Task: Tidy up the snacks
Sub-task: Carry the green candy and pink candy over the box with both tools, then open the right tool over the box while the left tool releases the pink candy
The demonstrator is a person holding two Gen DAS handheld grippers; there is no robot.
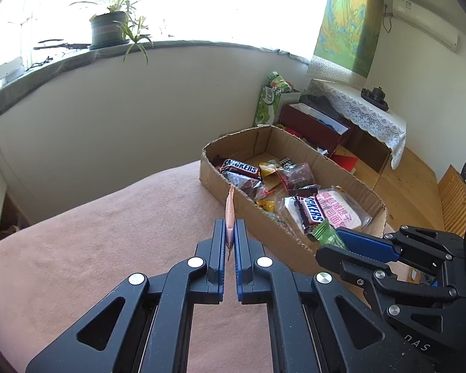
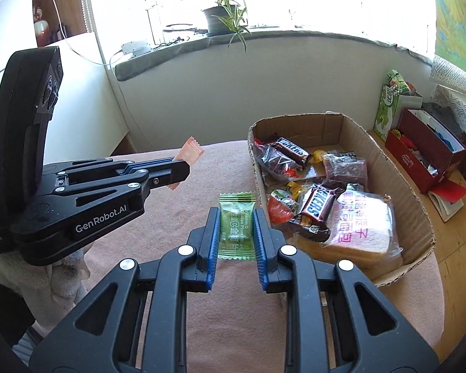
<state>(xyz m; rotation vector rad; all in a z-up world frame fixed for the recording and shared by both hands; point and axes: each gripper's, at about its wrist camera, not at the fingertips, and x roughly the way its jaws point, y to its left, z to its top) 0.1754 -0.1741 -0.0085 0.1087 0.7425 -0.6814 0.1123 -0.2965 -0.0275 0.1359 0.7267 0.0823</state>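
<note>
My left gripper [image 1: 230, 227] is shut on a thin orange-pink sachet [image 1: 230, 208], held edge-on above the pink tablecloth; it also shows in the right wrist view [image 2: 189, 152] with the left gripper [image 2: 183, 168] at the left. My right gripper [image 2: 235, 214] is shut on a green candy packet [image 2: 235, 227], held flat just left of the cardboard box [image 2: 419, 205]. In the left wrist view the right gripper [image 1: 341, 242] holds the green packet [image 1: 327, 234] at the box's near corner. The box [image 1: 208, 177] holds Snickers bars [image 1: 240, 168], a pink bread pack [image 2: 363, 227] and several other snacks.
The table has a pink cloth [image 1: 108, 248] with its far edge near a white wall. A potted plant [image 2: 223, 18] stands on the windowsill. A red box [image 2: 425, 155] and a green carton [image 2: 388, 105] sit on the floor to the right. A white cloth [image 2: 62, 273] lies at the left.
</note>
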